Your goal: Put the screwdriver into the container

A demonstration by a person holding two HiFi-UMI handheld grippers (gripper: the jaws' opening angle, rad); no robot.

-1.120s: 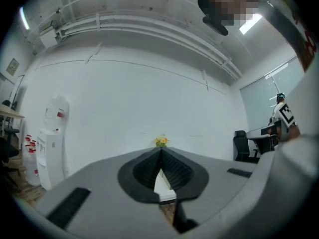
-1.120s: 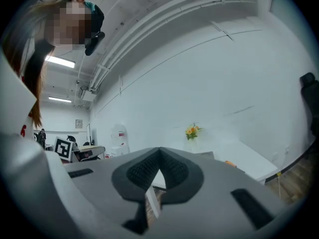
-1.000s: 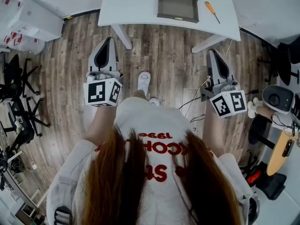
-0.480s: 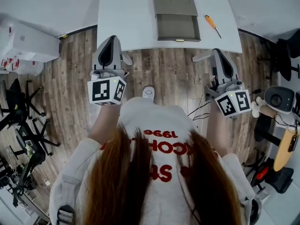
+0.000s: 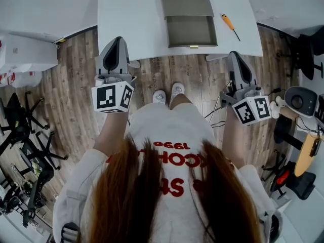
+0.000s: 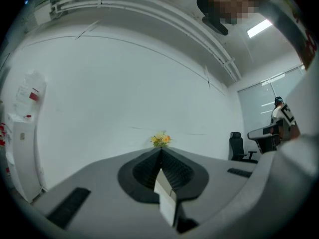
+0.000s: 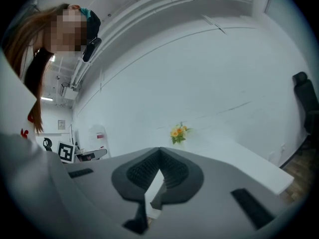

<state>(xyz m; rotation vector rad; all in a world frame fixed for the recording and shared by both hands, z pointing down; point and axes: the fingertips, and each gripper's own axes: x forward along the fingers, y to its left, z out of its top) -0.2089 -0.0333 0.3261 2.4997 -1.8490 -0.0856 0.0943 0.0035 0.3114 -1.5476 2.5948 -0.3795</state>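
Left claw is clenched empty: in the left gripper view its two jaws meet at the tips with nothing between them. The right claw is clenched the same way, its jaws pressed together on nothing. The person holds both up in front of the body, over the wooden floor, with their tips near the front edge of the white table. Each claw points toward a white wall, and a small bunch of yellow flowers shows just above the jaw tips in both gripper views.

The screwdriver has an orange handle and a dark shaft. It lies flat on the table near its right side, with the handle on the far end and the shaft slanting toward the person. It lies to the right of the grey container, near it but not touching. The container sits at the middle of the table and shows as two grey parts, a far flat one and a nearer, deeper one. The right claw is the closer one to the screwdriver, yet well apart from it. The person's white shoes stand on the floor between the two claws.
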